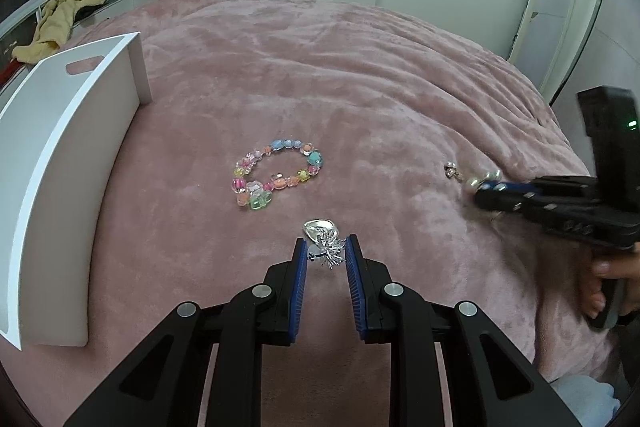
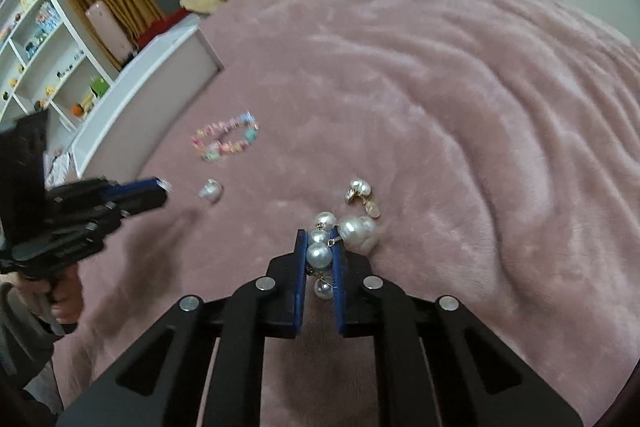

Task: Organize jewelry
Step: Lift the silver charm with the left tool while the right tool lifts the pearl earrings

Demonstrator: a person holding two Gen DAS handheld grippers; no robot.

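My left gripper (image 1: 326,251) has its blue pads closed around a small silver tassel ornament (image 1: 331,250), with a silver ring (image 1: 318,227) lying just beyond it on the pink blanket. A colourful bead bracelet (image 1: 276,171) lies further ahead; it also shows in the right wrist view (image 2: 225,142). My right gripper (image 2: 320,247) is shut on a pearl bracelet (image 2: 320,253), with a big pearl (image 2: 358,231) hanging at its right side. A pearl earring (image 2: 360,193) lies just ahead. The right gripper (image 1: 486,193) shows in the left wrist view, the left gripper (image 2: 160,187) in the right one.
A white tray (image 1: 60,163) with a handle slot stands on the bed at the left; it also shows in the right wrist view (image 2: 132,99). The pink blanket (image 1: 320,75) covers the bed. A window ledge with clothes, shelves and a white wardrobe lie beyond.
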